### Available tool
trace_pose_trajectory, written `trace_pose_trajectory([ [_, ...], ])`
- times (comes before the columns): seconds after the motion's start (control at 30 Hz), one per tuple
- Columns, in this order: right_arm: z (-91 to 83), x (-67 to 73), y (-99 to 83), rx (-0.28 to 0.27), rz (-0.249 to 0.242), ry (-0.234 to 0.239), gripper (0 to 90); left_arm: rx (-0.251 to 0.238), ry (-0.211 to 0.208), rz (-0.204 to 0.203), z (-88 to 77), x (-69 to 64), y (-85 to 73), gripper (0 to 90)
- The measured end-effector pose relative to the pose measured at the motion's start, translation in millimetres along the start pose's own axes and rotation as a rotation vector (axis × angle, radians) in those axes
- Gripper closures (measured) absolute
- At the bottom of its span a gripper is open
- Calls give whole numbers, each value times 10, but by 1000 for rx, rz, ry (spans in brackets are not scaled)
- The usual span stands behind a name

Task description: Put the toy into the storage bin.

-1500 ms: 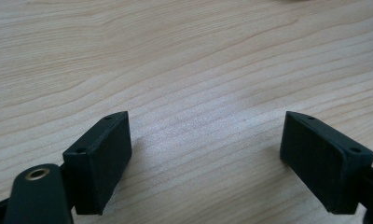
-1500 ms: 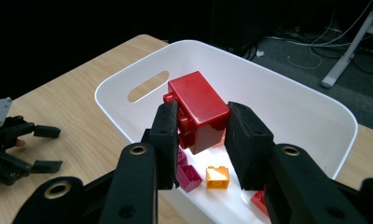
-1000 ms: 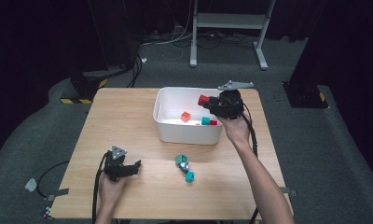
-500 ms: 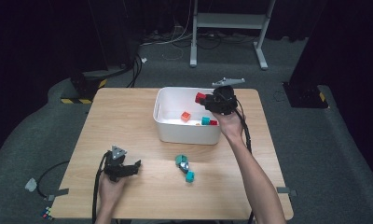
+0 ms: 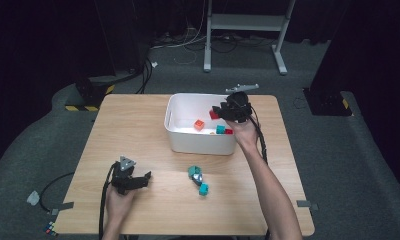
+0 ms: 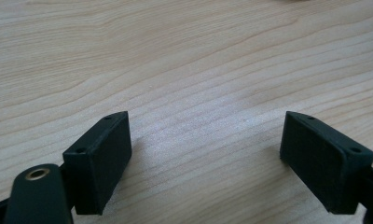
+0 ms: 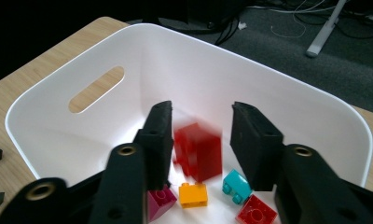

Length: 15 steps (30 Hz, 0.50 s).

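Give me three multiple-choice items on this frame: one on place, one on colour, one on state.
1. Relative to the white bin, where do the loose teal blocks lie on the table?
A. To its left
B. On its near side, toward the person
C. On its far side

2. What colour is the block between the right gripper's jaws?
A. Yellow
B. Red
C. Teal

3. The left gripper's jaws are:
A. Open, nothing between them
B. Shut on a block
C. Shut, empty

Key:
1 B: the high view shows them between bin and person.
2 B: the red block shows blurred between the jaws, which have just been opening.
3 A: bare wood shows between the spread jaws.
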State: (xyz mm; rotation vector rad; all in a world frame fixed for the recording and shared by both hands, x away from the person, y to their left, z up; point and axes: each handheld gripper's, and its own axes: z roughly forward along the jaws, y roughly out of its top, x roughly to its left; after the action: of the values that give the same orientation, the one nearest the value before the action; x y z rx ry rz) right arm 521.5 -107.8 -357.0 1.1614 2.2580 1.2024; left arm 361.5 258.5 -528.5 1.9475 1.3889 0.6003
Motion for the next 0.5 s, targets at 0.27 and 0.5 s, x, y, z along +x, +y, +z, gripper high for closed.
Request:
trace_pose_trajectory([
  [0.27,-48,-3,-59,-6,-8,27,452,0,-1,2,0,0,0,166],
  [0.5,-184,43,-130,-41,-15,59,415,0,-1,2,0,0,0,166],
])
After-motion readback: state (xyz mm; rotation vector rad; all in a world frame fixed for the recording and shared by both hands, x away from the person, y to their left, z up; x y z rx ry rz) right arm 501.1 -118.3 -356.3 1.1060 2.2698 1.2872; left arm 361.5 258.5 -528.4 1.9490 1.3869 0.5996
